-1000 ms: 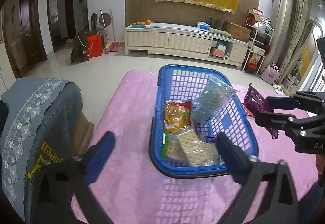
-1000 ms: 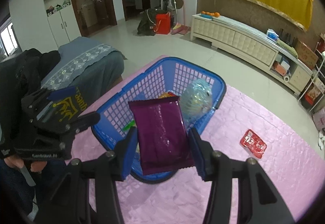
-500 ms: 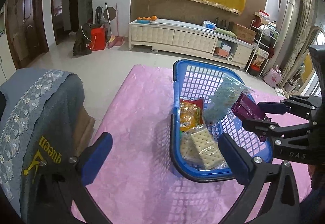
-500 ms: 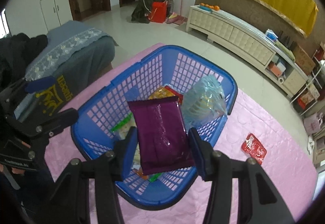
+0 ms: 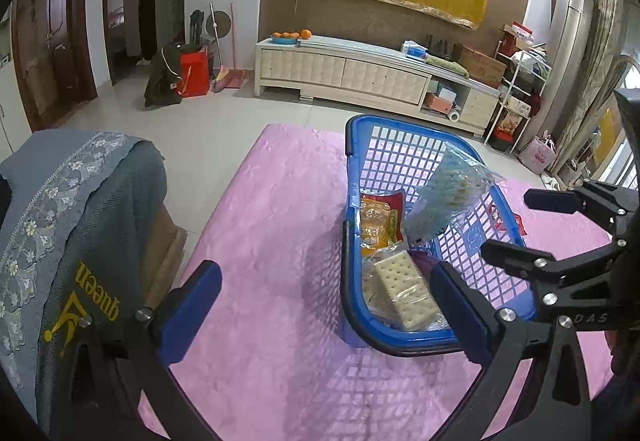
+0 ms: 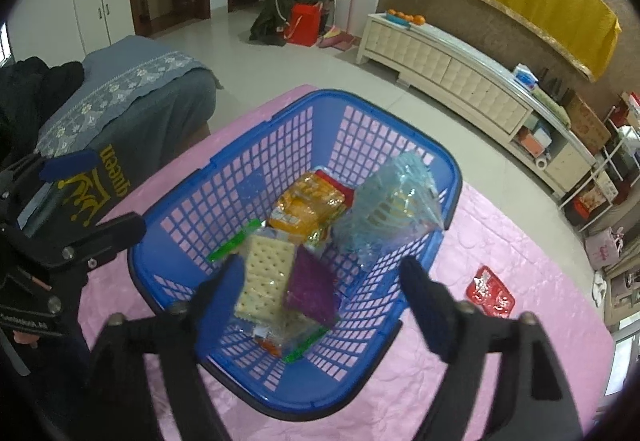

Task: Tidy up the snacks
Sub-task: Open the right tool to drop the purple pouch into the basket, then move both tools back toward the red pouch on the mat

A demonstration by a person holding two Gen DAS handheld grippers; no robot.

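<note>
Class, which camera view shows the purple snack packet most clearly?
The right wrist view: the purple snack packet shows whole inside the blue plastic basket. The left wrist view shows only a sliver, hidden behind the left gripper's finger.

Left wrist view low beside blue basket, right wrist view above it, both sharing basket.

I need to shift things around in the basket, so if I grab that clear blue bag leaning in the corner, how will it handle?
The clear blue bag looks puffy and crinkled, so it is probably light and will likely deform when squeezed. Its glossy film may be slippery. It leans against the basket wall, so it could flop over if nudged.
</note>
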